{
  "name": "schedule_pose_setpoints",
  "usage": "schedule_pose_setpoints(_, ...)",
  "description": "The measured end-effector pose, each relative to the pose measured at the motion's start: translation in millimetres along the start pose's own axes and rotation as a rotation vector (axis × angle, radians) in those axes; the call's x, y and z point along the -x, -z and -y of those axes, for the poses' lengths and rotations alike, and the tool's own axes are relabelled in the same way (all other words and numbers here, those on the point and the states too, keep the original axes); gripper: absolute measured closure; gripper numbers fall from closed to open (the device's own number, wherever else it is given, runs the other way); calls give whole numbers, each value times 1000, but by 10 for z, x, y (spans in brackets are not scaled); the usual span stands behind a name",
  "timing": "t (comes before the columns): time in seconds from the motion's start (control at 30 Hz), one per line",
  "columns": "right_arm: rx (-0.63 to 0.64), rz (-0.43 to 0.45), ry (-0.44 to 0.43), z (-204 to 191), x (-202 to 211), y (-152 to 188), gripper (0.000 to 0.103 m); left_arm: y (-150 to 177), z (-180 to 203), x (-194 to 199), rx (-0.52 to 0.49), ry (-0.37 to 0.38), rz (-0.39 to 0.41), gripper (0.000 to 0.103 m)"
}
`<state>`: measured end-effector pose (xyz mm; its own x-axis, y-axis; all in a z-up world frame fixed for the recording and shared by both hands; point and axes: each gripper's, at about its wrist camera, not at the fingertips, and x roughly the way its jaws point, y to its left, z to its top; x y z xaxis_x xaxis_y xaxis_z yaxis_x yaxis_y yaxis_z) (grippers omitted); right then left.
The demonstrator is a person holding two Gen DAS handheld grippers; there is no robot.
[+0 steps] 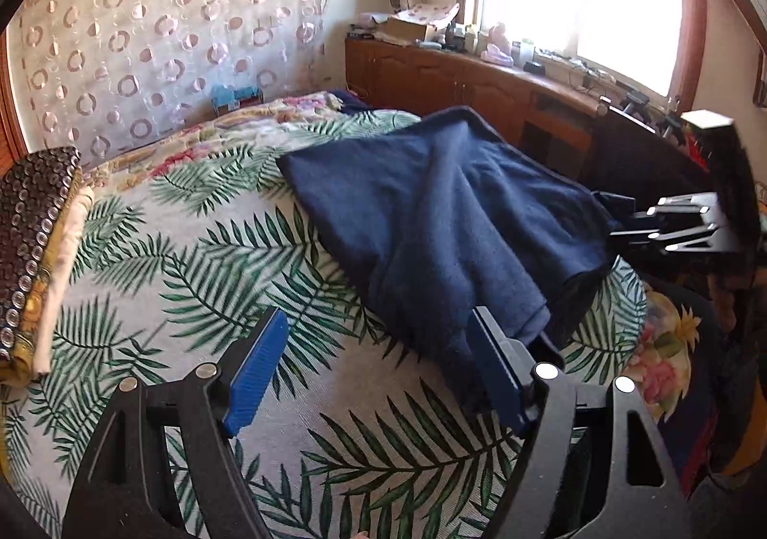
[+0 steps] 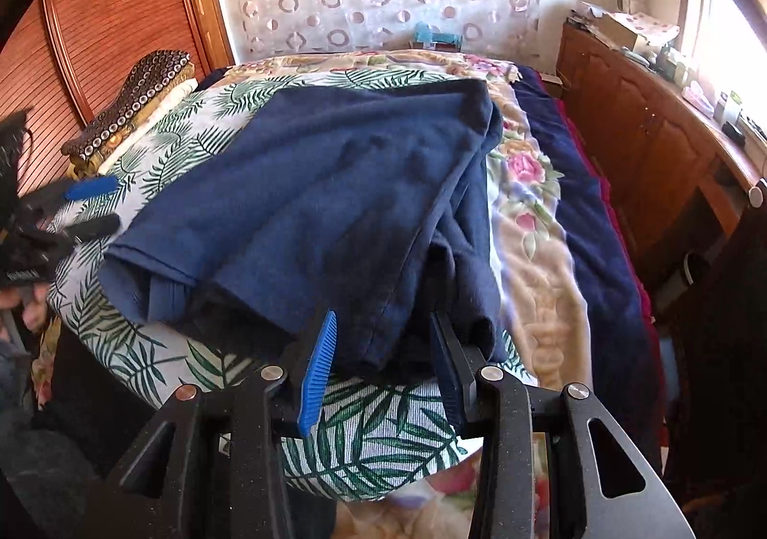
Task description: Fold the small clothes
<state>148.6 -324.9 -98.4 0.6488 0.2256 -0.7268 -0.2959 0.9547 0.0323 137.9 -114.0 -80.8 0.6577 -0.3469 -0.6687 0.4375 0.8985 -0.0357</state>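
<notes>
**Navy garment on the leaf cloth**

Left wrist view: the left gripper (image 1: 378, 376) stands wide open, holding nothing; the navy garment (image 1: 446, 213) lies on the leaf-print cloth (image 1: 191, 251).

Right wrist view: the right gripper (image 2: 383, 371) is partly closed around the garment's near edge; a firm grip I cannot tell.

The palm-leaf cloth (image 1: 201, 261) lies bare to the left of the navy garment (image 1: 431, 213), giving open room across the bed there. At the far left a stack of folded fabrics (image 1: 33, 251) blocks that edge. Right of the garment, a strip of floral blanket (image 2: 532, 223) stays free, with a wooden cabinet (image 2: 661, 141) walling off the room beyond it.
</notes>
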Motion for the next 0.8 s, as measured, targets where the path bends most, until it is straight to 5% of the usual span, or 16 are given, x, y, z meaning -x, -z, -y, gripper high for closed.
schedule_pose_setpoints(0.07, 0, 35, -14, -47, 51, -5, 98, -23, -9, 32, 0, -2, 9, 26)
schedule_pose_setpoints(0.33, 3, 223, 29, -45, 680, -58, 99, -37, -6, -14, 20, 19, 10, 26)
schedule_pose_setpoints(0.6, -74, 85, 111, 189, 330, 133, 99, 71, 24, -281, 35, 63, -72, 26)
schedule_pose_setpoints(0.8, -78, 57, 76, 170, 243, 96, 99, 191, 32, -378, 74, 110, -110, 26)
